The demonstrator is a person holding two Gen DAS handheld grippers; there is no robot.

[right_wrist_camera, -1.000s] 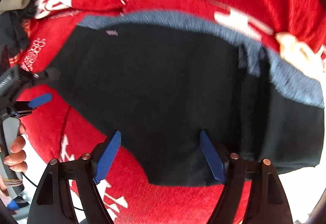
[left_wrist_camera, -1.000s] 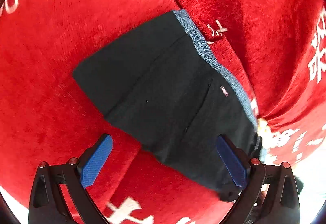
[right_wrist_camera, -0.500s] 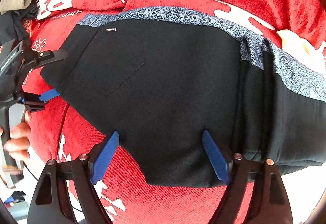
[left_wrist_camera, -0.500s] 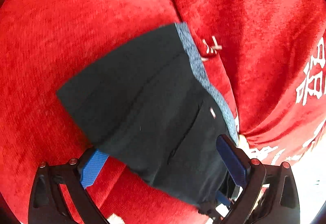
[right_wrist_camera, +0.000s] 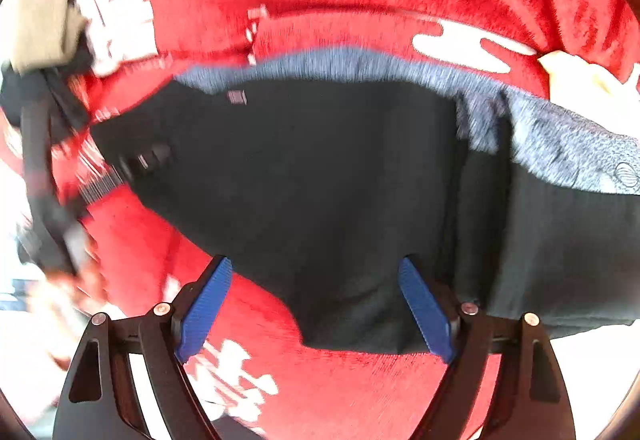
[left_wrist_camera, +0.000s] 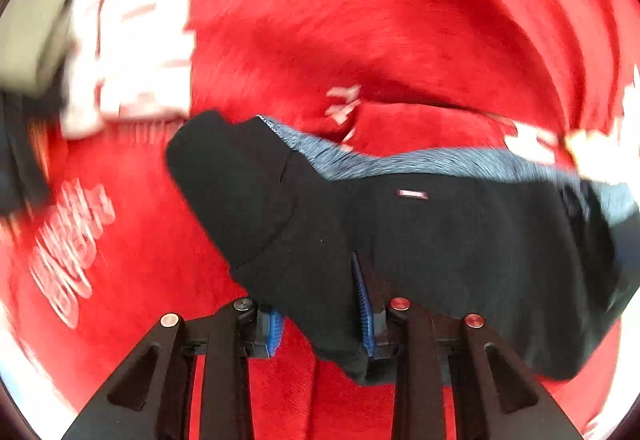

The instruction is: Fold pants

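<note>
The black pants (left_wrist_camera: pixel 460 240) lie already doubled over on the red blanket (left_wrist_camera: pixel 380 20), grey-blue waistband (left_wrist_camera: pixel 400 162) on the far side from both grippers. The left gripper (left_wrist_camera: pixel 320 312) has just snapped its jaws together and pinches the near edge of the cloth, lifting a corner. The right gripper (right_wrist_camera: pixel 316 304) hangs over the near hem, jaws spread, holding nothing. I'd judge at least 1 more fold remains.
</note>
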